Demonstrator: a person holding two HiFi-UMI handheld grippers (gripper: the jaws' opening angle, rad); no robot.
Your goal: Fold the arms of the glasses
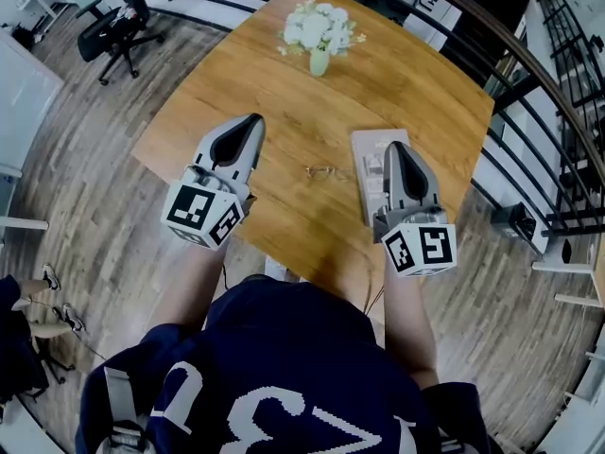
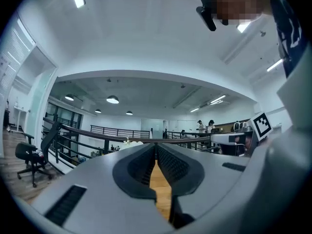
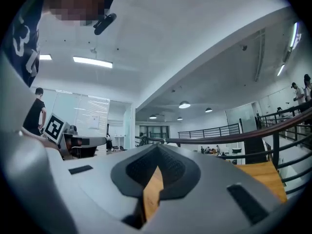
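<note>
A thin wire-framed pair of glasses (image 1: 324, 171) lies on the wooden table (image 1: 236, 83), between my two grippers in the head view. It is too small to tell how its arms stand. My left gripper (image 1: 254, 120) is held up to the left of the glasses, shut and empty. My right gripper (image 1: 389, 146) is held up to their right, also shut with nothing in it. Both point level across the room, so the left gripper (image 2: 156, 145) and the right gripper (image 3: 157, 147) see only their closed tips, a sliver of table and the office behind. The glasses are hidden in both gripper views.
A flat grey case (image 1: 368, 182) lies on the table under the right gripper. A vase of white flowers (image 1: 319, 34) stands at the table's far side. An office chair (image 1: 113, 31) is far left, and a dark railing (image 1: 529, 74) runs along the right.
</note>
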